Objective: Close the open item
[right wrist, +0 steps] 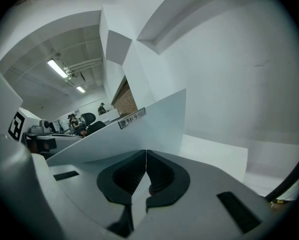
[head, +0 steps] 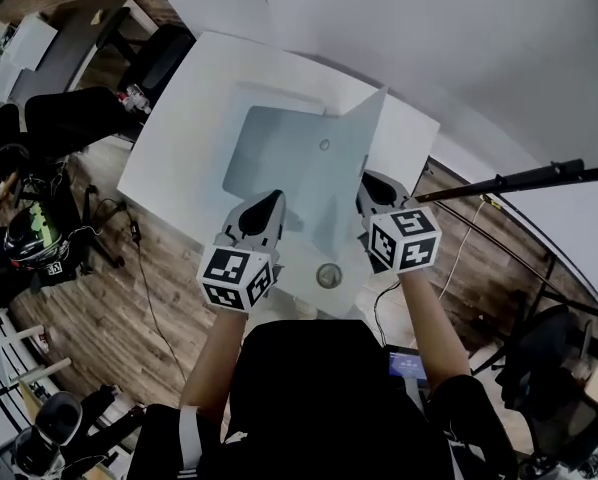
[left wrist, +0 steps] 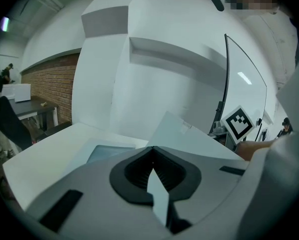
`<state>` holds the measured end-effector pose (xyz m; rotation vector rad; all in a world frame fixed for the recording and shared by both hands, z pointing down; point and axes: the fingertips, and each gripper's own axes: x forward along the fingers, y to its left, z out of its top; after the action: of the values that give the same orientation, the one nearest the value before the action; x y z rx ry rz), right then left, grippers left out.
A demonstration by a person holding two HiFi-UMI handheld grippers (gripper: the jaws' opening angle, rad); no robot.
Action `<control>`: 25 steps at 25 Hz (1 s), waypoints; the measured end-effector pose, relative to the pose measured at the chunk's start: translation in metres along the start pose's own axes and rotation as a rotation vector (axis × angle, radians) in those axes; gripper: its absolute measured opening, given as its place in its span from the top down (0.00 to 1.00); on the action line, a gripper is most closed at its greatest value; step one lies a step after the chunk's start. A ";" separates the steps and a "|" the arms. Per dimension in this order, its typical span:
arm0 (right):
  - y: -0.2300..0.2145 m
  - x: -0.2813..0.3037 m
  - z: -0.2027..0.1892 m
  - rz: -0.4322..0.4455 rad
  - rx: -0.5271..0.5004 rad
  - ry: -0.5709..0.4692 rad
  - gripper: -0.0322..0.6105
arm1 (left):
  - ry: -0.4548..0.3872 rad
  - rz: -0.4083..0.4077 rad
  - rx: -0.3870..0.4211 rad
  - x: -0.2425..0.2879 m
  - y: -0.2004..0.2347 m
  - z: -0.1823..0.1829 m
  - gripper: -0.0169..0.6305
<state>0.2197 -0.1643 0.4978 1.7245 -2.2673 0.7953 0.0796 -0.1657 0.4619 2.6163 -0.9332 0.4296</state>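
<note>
Pale grey-blue thin plastic folder (head: 279, 158) sits mid-frame in the head view on the white tabletop (head: 174, 163), not closed yet. Its left half (head: 264, 153) lies flat. The right cover (head: 351, 168) stands steeply up from the fold, roughly upright with its top corner pointing toward the upper right. Judged progress: grips are made and the cover is lifted, but the swing over and down onto the flat half is left to do, plus letting go.

Left tongs (head: 267, 204) are at the near edge of the flat half. In the left gripper view they (left wrist: 152, 156) are clenched, with a thin pale sheet edge pinched between the ribbed pads, apparently the folder's lower leaf. Right tongs (head: 369, 182) are at the near edge of the raised cover. The right gripper view shows them (right wrist: 146, 156) clamped on that thin edge, and the cover (right wrist: 139, 129) with a small label strip (right wrist: 132, 119) rises just ahead.

Both forearms reach forward from the bottom of the frame, roughly parallel, marker cubes (head: 237, 276) toward the camera and the right one slightly higher. A round grommet (head: 328, 275) sits in the tabletop between the two grippers, clear of the folder.
</note>
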 end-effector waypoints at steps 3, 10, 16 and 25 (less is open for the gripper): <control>0.008 0.005 0.003 0.001 -0.009 0.009 0.89 | -0.002 0.007 -0.012 -0.007 0.007 0.001 0.95; 0.019 0.017 0.007 -0.027 -0.025 0.025 0.89 | -0.006 0.006 -0.026 -0.014 0.025 0.002 0.95; 0.034 0.030 0.012 -0.035 -0.040 0.040 0.89 | -0.016 0.010 -0.030 -0.026 0.042 0.007 0.95; 0.059 0.063 0.011 -0.011 -0.059 0.076 0.89 | -0.041 0.045 -0.046 -0.039 0.076 0.012 0.95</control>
<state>0.1473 -0.2117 0.4989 1.6503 -2.2070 0.7702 0.0031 -0.2045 0.4512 2.5760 -1.0055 0.3628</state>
